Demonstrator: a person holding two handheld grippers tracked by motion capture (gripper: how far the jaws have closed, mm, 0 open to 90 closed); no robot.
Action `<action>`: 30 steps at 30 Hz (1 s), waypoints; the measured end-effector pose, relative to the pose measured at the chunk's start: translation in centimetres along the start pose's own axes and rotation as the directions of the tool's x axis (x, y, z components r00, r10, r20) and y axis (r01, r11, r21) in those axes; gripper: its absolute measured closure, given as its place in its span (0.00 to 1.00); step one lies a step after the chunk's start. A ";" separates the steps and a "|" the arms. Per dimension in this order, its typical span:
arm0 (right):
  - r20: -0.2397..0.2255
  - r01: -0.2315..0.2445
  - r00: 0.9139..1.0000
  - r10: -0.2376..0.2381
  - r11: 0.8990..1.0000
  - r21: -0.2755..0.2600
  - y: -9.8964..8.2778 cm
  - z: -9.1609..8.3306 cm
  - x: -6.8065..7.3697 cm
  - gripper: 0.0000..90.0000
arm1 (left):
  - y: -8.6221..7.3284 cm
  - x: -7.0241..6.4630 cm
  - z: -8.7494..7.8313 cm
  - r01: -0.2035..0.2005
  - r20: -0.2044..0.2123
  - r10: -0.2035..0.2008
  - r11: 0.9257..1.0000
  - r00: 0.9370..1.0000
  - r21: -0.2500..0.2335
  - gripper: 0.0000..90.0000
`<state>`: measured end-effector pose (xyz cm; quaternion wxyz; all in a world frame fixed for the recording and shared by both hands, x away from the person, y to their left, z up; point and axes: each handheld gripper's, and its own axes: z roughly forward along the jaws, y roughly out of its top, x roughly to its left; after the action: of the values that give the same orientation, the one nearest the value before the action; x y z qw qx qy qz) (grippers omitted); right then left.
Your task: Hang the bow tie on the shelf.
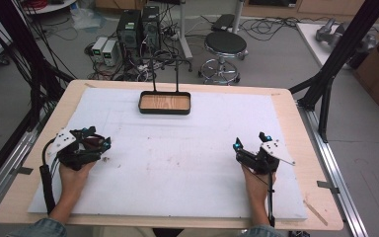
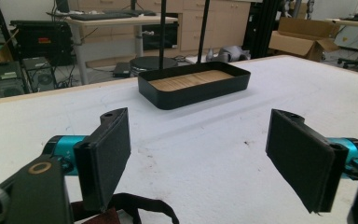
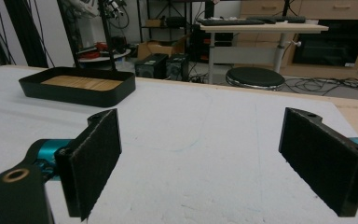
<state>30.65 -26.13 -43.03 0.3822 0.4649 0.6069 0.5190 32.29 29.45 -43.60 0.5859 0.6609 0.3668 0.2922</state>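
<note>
The black tray (image 1: 165, 102) with its wooden floor sits near the far edge of the white worktop (image 1: 187, 153), midway along it; the left gripper (image 1: 98, 143) rests by the left edge, jaws wide apart and empty; the right gripper (image 1: 249, 143) by the right edge, likewise wide and empty; no readable writing anywhere.
</note>
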 end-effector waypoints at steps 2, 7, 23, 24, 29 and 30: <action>-0.003 -0.007 1.000 0.007 1.000 0.001 0.0 0.0 0.0 0.13 | 0.0 0.1 -0.1 0.000 0.000 0.000 1.000 1.000 -0.001 0.24; -0.003 -0.018 1.000 0.018 1.000 0.001 0.0 0.0 -0.2 0.13 | 0.0 0.3 -0.2 0.000 -0.004 0.000 1.000 1.000 0.002 0.25; -0.017 -0.021 1.000 0.021 1.000 0.016 -0.1 0.2 -0.1 0.13 | 0.7 2.3 -1.6 -0.006 0.007 0.006 1.000 1.000 -0.026 0.27; -0.017 -0.019 1.000 0.019 1.000 0.014 -0.1 0.2 -0.1 0.13 | 0.9 2.4 -1.6 -0.013 0.004 0.013 1.000 1.000 -0.026 0.27; -0.023 -0.008 1.000 0.008 1.000 0.018 -0.1 0.3 0.1 0.13 | 1.5 3.1 -2.1 -0.021 -0.004 0.021 0.999 1.000 -0.035 0.27; -0.026 -0.008 1.000 0.009 1.000 0.018 -0.1 0.4 0.1 0.13 | 1.6 3.4 -2.1 -0.023 -0.008 0.023 0.999 1.000 -0.034 0.28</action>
<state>30.93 -25.91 -43.19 0.3678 0.4643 0.6146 0.5211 32.66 33.37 -41.86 0.5924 0.6538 0.3563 0.3076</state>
